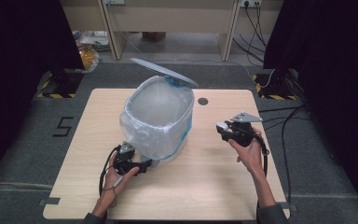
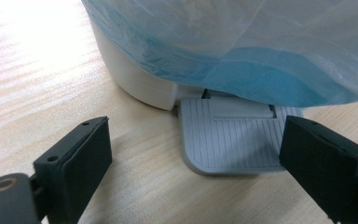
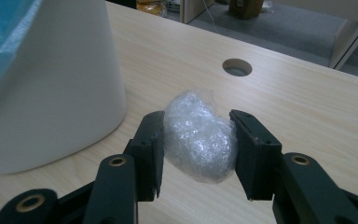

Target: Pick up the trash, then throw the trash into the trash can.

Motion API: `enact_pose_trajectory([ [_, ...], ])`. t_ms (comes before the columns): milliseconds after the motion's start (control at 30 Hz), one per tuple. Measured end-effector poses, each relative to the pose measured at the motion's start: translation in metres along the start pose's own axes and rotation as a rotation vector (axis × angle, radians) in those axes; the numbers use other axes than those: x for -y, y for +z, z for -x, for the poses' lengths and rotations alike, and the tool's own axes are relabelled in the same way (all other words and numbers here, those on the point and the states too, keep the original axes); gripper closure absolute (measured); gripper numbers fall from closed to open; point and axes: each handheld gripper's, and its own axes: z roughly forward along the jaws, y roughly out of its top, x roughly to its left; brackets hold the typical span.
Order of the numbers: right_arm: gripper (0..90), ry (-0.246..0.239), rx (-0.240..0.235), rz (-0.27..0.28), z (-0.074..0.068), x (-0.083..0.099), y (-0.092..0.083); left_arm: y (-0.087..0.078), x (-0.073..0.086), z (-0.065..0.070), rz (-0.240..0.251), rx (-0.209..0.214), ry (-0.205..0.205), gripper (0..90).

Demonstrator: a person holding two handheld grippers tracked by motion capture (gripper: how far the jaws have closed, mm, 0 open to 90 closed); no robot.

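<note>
The right gripper squeezes a crumpled plastic ball, held up at about three o'clock from the white bin. The left gripper is wide open at the bin's grey pedal, around seven o'clock, holding nothing. The lid stands up.

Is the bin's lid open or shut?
Open. The lid stands tilted up behind the bin, whose bag-lined mouth is exposed, with the left gripper at the pedal.

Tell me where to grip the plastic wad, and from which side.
Grip the plastic wad across its narrow middle, coming in level from its near end, as the right tool does now. It is a soft, egg-shaped lump, so pads on its two long flanks squeeze it evenly and probably keep it from slipping out.
</note>
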Motion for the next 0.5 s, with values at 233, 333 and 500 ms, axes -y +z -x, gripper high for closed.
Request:
enact_pose_trajectory([
  [233, 56.5, -0.001, -0.021, 0.023, -0.006, -0.005, -0.010, 0.000, 0.000, 0.000, 0.003, -0.002, 0.001, 8.6],
  [333, 56.5, 0.005, -0.030, 0.037, -0.008, -0.009, -0.015, 0.000, 0.001, 0.000, 0.006, -0.001, 0.000, 8.6],
  [500, 56.5, -0.001, -0.031, 0.059, -0.014, -0.015, -0.024, 0.000, 0.001, 0.000, 0.008, 0.001, 0.000, 8.9],
])
